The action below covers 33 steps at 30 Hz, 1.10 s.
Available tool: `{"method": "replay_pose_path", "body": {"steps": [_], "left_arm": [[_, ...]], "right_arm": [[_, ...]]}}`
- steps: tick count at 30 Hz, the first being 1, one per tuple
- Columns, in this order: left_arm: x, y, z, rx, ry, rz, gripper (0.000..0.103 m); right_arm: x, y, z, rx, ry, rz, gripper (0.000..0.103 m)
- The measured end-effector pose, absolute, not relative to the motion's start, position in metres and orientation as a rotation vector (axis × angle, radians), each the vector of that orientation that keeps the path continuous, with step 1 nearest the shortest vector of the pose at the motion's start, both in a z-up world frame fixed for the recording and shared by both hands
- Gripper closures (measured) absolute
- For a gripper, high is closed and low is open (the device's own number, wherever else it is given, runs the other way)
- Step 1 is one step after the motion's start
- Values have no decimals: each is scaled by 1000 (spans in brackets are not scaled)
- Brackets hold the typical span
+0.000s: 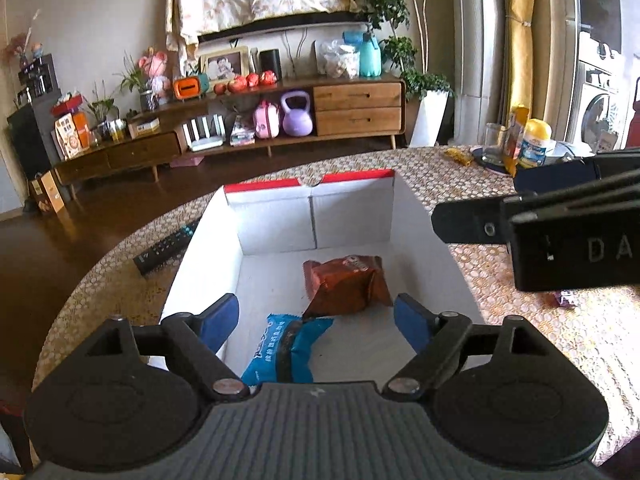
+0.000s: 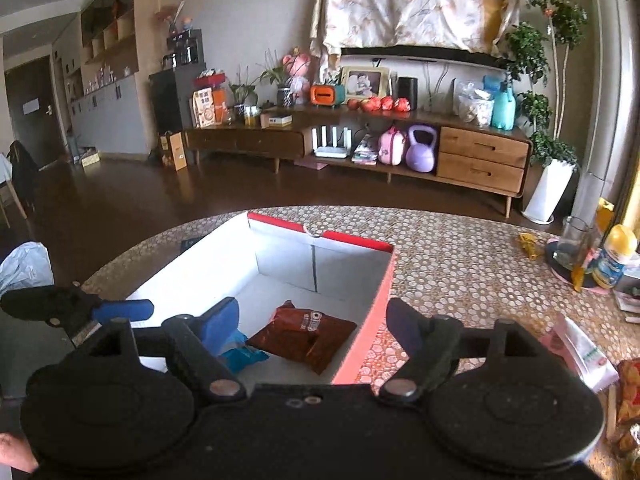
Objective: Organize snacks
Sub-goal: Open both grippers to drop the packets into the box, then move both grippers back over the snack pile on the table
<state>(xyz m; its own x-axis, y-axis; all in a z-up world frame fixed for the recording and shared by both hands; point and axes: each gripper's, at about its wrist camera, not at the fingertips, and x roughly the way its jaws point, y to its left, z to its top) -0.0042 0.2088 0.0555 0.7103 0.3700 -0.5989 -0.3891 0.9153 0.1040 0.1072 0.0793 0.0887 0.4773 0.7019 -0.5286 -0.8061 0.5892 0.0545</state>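
A white cardboard box (image 1: 276, 224) with a red rim stands open on the patterned table (image 2: 460, 264). On the box floor lie a brown snack packet (image 1: 346, 286) and, nearer to me, a blue snack packet (image 1: 286, 350). My left gripper (image 1: 318, 320) hovers open above the near end of the box, holding nothing. One of the right gripper's fingers (image 1: 468, 224) reaches in from the right, over the box's right wall. In the right wrist view the right gripper (image 2: 314, 324) is open and empty, straddling the box's red right wall (image 2: 376, 308), with the brown packet (image 2: 308, 334) and blue packet (image 2: 240, 354) below.
A black remote (image 1: 168, 246) lies left of the box. A glass (image 2: 576, 246), a yellow-capped bottle (image 2: 614, 256) and a yellow wrapper (image 2: 528, 244) sit at the far right. More snack packets (image 2: 580, 350) lie at the near right. The floor drops off beyond the table's rounded edge.
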Motion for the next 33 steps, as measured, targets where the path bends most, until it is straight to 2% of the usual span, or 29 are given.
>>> {"method": "replay_pose_path", "body": {"steps": [11,15,33], "left_arm": [[-6,178,61,-22,616,408,17],[-7,167,62,-27,591,397,7],[5,112,60,12,518,291,1]], "right_arm": [[96,37,92,-126,511,881,17],[94,16,90,-97,496,851,16],[87,-66,65,-19,452,694,10]]}}
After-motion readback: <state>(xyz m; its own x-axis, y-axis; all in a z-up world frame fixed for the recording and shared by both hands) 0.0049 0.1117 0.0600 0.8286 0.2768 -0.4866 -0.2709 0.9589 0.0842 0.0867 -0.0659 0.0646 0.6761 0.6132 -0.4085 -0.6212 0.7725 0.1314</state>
